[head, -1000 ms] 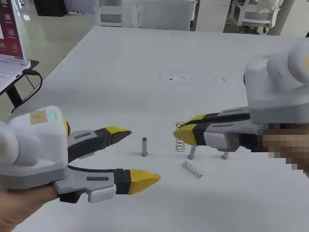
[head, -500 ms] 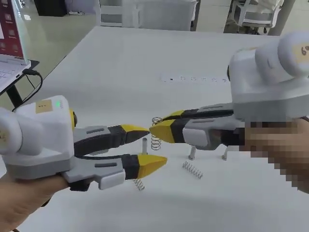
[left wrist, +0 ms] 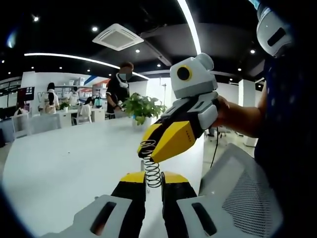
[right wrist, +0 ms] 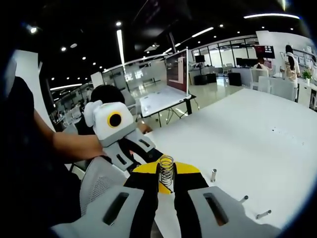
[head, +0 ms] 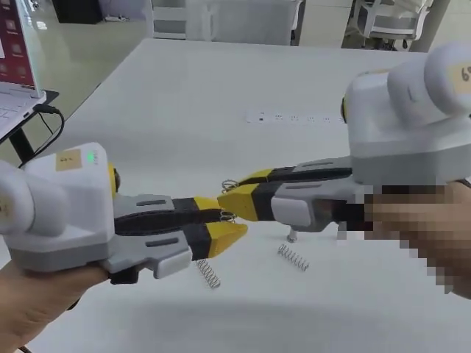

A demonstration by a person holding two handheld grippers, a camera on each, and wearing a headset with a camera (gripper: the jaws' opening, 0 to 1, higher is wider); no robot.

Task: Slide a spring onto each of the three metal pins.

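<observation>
I have one spring [left wrist: 153, 168] caught between both tools, lifted off the white tabletop [head: 184, 95]. My right gripper [right wrist: 166, 173] pinches one end of it. My left gripper [left wrist: 153, 177] has its jaws pressed in on the other end, with its yellow tips almost touching the right one's. Two loose springs [head: 208, 272] lie flat on the table beneath, one of them just beside a pin [head: 292, 237]. In the right gripper view, three pins [right wrist: 213, 174] stand on the bare surface, apart from the held spring. A power strip [head: 294, 118] lies further back on the table. A laptop [head: 15, 66] sits off to the left, and office chairs [head: 390, 18] stand beyond the far edge.
</observation>
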